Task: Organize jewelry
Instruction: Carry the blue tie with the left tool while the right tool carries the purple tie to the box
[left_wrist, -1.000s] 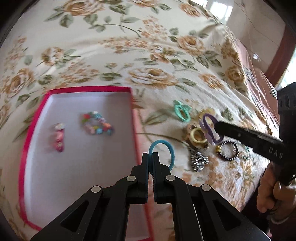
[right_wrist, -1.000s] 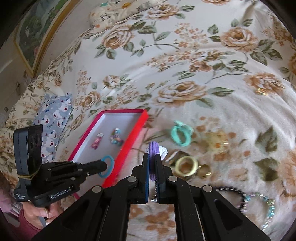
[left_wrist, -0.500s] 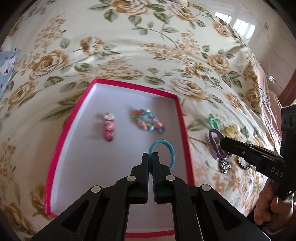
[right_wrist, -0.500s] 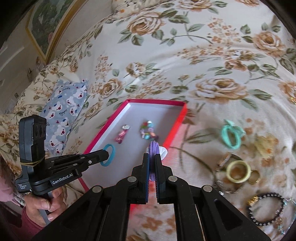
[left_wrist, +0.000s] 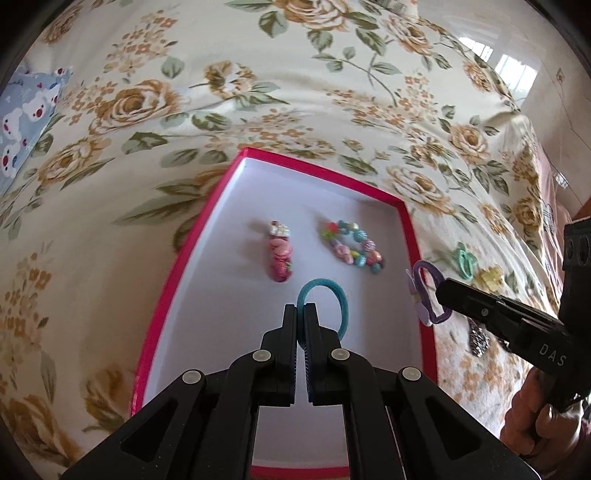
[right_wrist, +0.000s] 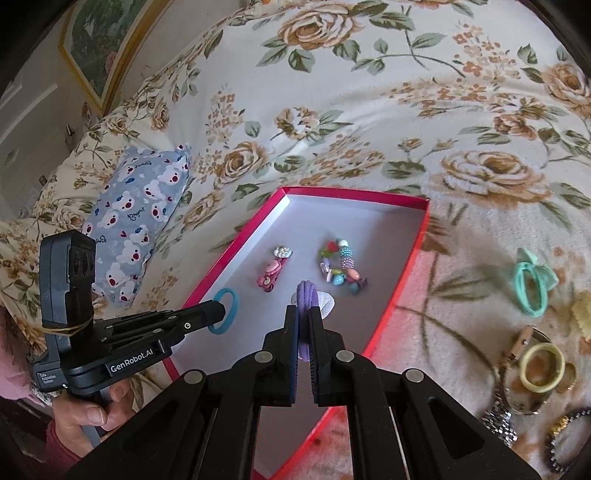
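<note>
Over the red-rimmed box (left_wrist: 413, 236) at the centre of both views, the left tool (left_wrist: 301, 308) is clamped on a blue hair tie (left_wrist: 325, 295) and the right tool (right_wrist: 304, 310) on a purple hair tie (right_wrist: 308, 293). A second ago both hung over the flowered bedspread (left_wrist: 258, 92) beside the loose pile; now they have crossed to the box, so release looks next. A pink hair clip (left_wrist: 280, 254) and a beaded bracelet (left_wrist: 352, 247) already lie inside, just beyond the blue tie. At right in the right wrist view, a mint hair tie (right_wrist: 532, 284), a yellow ring (right_wrist: 541, 367) and dark bracelets (right_wrist: 565, 435) are unsorted.
</note>
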